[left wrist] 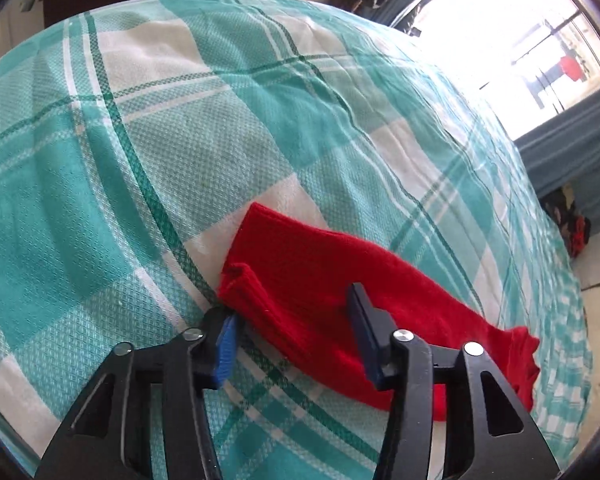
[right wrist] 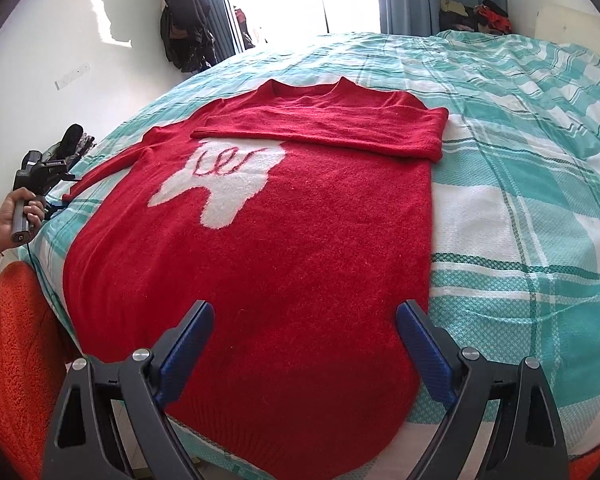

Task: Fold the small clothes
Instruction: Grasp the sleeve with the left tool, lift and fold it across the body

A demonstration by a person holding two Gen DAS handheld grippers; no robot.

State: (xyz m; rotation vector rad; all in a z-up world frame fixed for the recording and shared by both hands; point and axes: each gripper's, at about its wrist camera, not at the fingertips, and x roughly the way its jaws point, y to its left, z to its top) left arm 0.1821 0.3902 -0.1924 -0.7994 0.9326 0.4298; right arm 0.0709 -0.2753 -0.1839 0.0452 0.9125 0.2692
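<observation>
Both tongs gape: right gripper (right wrist: 304,340) over the sweater (right wrist: 260,248), left gripper (left wrist: 292,340) around the sleeve (left wrist: 340,280), which may slip if pinched thinly.

sweater (right wrist: 300,240): red, with a white patch bearing red script
bedspread (right wrist: 520,208): teal, white and green plaid
fingers (right wrist: 424,352): blue pads

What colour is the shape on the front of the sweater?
White with red squiggly lines on it, set on the red sweater; the shape shows best in the right wrist view.
</observation>
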